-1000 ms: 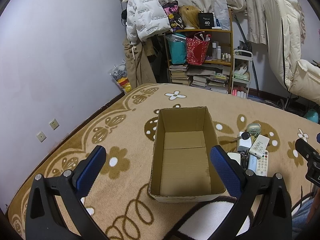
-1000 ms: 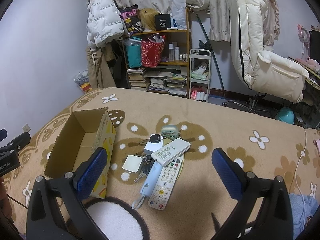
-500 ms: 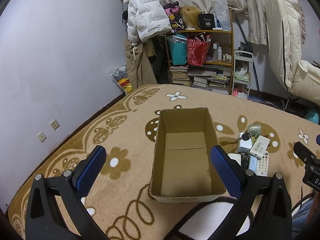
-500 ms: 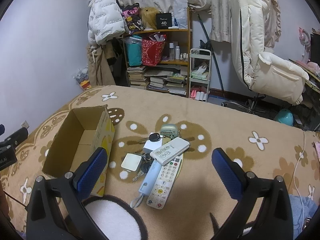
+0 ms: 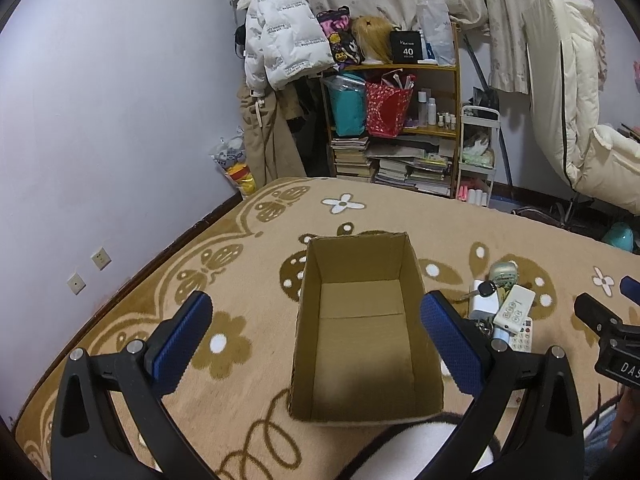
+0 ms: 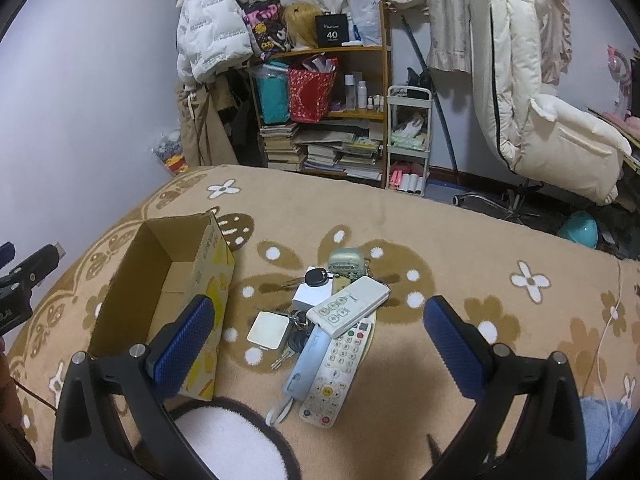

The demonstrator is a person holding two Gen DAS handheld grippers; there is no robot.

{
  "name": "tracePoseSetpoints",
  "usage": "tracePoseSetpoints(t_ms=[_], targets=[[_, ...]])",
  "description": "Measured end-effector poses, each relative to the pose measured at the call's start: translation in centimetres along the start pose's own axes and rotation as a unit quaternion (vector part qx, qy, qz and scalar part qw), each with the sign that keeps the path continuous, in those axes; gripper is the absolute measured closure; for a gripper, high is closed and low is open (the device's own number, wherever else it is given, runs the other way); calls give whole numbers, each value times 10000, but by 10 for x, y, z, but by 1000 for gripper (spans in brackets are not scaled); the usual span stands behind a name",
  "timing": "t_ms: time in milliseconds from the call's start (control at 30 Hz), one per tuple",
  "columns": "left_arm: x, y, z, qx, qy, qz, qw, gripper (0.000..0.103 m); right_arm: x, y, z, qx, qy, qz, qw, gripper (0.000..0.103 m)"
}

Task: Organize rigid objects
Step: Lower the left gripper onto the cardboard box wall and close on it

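Note:
An open, empty cardboard box (image 5: pixel 360 360) stands on the patterned blanket, also in the right wrist view (image 6: pixel 160 280) at left. To its right lies a pile: a small white remote (image 6: pixel 347 306) on a long white remote (image 6: pixel 338 368), a light blue slim device (image 6: pixel 306 360), a white square case (image 6: pixel 268 329), a white adapter (image 6: pixel 312 295), a black car key (image 6: pixel 316 279), keys (image 6: pixel 294 340) and a green pouch (image 6: pixel 346 261). My left gripper (image 5: pixel 316 340) is open above the box's near end. My right gripper (image 6: pixel 320 344) is open above the pile, holding nothing.
The brown floral blanket (image 6: pixel 460 240) covers the bed. Behind it stand a cluttered bookshelf (image 6: pixel 328 120), hanging coats (image 6: pixel 212 40), a white cart (image 6: pixel 408 140) and a cream chair (image 6: pixel 540 100). A white cable (image 6: pixel 608 320) runs along the right edge.
Both grippers have shifted only slightly; the scene sits marginally lower and left in the right wrist view. Nothing was picked up or let go.

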State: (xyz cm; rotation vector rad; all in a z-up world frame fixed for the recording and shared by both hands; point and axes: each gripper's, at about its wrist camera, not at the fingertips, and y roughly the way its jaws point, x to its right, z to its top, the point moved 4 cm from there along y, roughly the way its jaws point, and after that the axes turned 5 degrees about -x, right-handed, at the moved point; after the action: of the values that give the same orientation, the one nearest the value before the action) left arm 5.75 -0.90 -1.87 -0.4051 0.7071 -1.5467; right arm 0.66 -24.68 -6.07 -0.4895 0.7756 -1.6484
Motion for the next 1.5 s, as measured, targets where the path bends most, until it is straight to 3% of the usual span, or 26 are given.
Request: tracePoseSetpoints(t_ms=[500, 867, 1167, 1233, 1333, 1500], targets=[[-8, 64, 15, -457, -160, 74, 9988, 0, 4, 70, 26, -495, -365, -308, 9976, 0], [-21, 121, -1, -1189, -342, -13, 9923, 2, 24, 132, 35, -1035, 59, -176, 9945, 0], [-20, 154, -19, -1740, -209, 191, 9843, 24, 41, 181, 12, -1544, 404, -227, 9869, 3], [-22, 158, -22, -1856, -236, 151, 9822, 47, 43, 190, 7, -1709, 481, -196, 9839, 16], [-25, 167, -30, -2107, -467, -117, 9764, 61, 42, 198, 1, -1811, 540, -152, 9819, 17], [-26, 170, -35, -2229, -467, -100, 9737, 86, 43, 206, -7, -1965, 665, -133, 9782, 17]])
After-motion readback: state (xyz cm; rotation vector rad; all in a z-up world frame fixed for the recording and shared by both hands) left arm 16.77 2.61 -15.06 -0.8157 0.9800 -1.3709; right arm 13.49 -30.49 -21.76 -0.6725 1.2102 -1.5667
